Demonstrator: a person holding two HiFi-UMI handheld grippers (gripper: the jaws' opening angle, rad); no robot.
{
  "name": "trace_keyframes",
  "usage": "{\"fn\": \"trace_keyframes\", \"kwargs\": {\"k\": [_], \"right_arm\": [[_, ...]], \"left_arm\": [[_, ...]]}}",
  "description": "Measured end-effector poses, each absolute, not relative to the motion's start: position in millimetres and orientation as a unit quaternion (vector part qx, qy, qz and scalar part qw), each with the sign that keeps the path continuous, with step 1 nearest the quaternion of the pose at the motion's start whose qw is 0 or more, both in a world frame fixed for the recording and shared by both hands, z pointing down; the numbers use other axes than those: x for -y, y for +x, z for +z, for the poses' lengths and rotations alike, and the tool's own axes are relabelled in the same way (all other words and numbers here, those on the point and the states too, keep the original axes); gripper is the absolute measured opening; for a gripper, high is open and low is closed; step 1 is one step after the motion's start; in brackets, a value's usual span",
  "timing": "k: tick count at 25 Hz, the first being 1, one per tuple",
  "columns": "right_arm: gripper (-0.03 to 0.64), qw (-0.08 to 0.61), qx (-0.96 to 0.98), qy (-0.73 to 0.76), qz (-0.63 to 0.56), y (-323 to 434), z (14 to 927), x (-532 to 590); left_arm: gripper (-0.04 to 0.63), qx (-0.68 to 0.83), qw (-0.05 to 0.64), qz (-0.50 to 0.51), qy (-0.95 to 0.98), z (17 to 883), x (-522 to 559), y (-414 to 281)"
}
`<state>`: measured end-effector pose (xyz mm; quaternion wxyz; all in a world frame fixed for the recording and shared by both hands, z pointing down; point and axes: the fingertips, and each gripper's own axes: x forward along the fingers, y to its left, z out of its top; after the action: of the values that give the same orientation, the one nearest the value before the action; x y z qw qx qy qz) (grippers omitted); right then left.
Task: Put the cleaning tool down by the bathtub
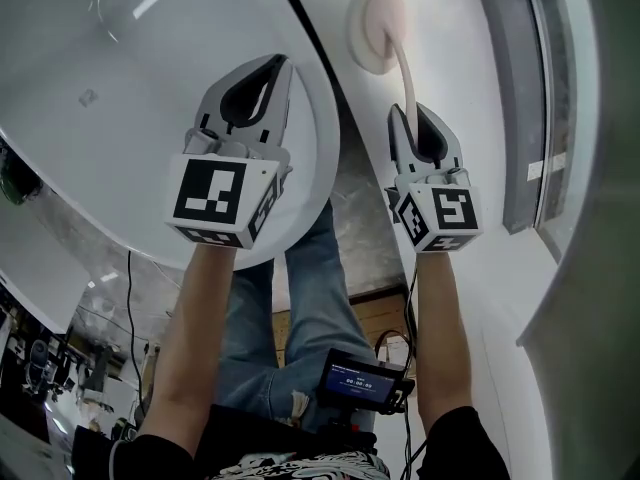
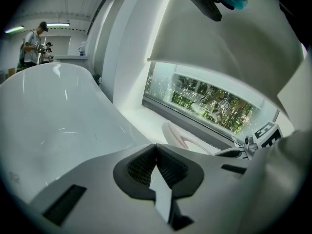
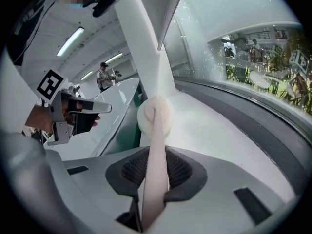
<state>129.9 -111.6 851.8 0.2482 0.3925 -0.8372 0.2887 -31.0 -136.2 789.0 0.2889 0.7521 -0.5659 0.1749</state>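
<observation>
- Pink-handled cleaning brush with round white head [image 1: 372,28]: right tongs [image 1: 412,118] clench its handle, head on white ledge [image 1: 460,58] beside glossy white bathtub [image 1: 120,118].
- Left tongs [image 1: 272,68] pressed together, empty.
- Small black screen device [image 1: 360,378] shows only in head view.

I count one bathtub [image 1: 100,98] and one cleaning tool [image 1: 378,26]. I carry two grippers, the left gripper [image 1: 281,63] and the right gripper [image 1: 408,113]. There is one window [image 2: 209,104], one small screen [image 1: 360,378] and one person [image 2: 33,43] far off.
</observation>
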Motion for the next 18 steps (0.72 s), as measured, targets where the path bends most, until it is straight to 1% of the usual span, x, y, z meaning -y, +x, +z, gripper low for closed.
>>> {"fn": "trace_keyframes", "kwargs": {"k": [5,14,18], "right_arm": [[0.104,0.287,0.831,0.388,0.275,134,870,110],[0.104,0.318,0.832,0.378,0.252,138,885,108],[0.104,0.362,0.825,0.371,0.226,135,892,104]], "left_arm": [[0.015,0.563,0.291,0.172,0.754,792,138,-30],[0.015,0.561,0.287,0.163,0.759,790,145,-22],[0.015,0.553,0.295,0.175,0.760,794,139,-22]]}}
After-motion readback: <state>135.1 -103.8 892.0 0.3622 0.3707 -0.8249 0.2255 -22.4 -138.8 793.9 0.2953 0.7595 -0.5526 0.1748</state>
